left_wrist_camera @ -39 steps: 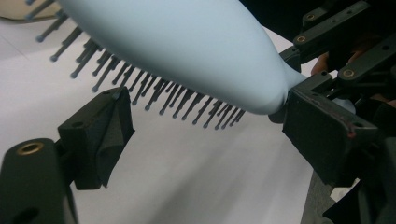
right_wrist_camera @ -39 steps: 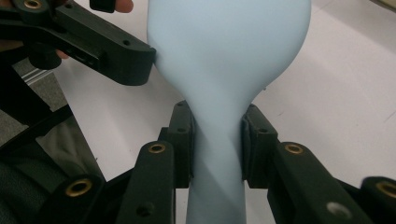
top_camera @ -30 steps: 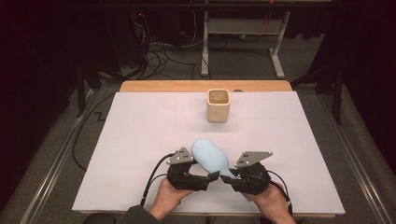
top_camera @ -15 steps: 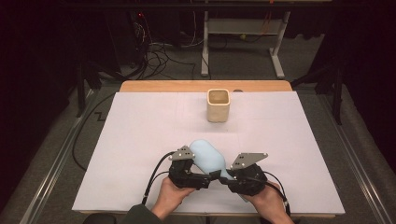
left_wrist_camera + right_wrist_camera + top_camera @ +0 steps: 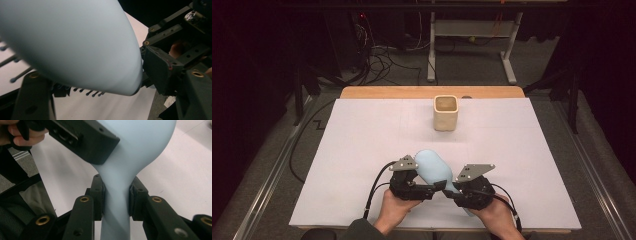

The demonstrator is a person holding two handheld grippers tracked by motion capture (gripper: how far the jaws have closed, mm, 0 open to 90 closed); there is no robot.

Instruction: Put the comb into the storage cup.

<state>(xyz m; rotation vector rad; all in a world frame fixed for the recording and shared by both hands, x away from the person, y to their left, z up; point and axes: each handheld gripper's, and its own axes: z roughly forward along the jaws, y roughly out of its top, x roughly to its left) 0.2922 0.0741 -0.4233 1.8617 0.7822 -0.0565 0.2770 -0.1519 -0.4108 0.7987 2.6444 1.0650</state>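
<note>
Two tongs worked one pale blue hairbrush (image 5: 434, 169), held just above the tabletop (image 5: 362, 150) near its close edge. Right tongs (image 5: 116, 195) were clenched on the narrow handle, pads pressing both sides of the neck. Left tongs (image 5: 435, 187) had just been closing about the brush where head narrows into handle; in the left gripper view the smooth blue back crowded the lens with bristle pins showing beneath, but whether the pads had yet pressed on it could not be told.

Handling, as judged: light, rigid plastic, smooth and rather slippery on the domed back; bristles springy, a poor purchase. Handle neck looked the best place to take hold, being narrow, parallel-sided and stiff. The broad head would slide out of a pinch.

Long axis ran from the right tongs up and away, head pointing beyond both tongs toward the beige cup (image 5: 445, 113), which stood well apart farther out. Bristle side faced down.
</note>
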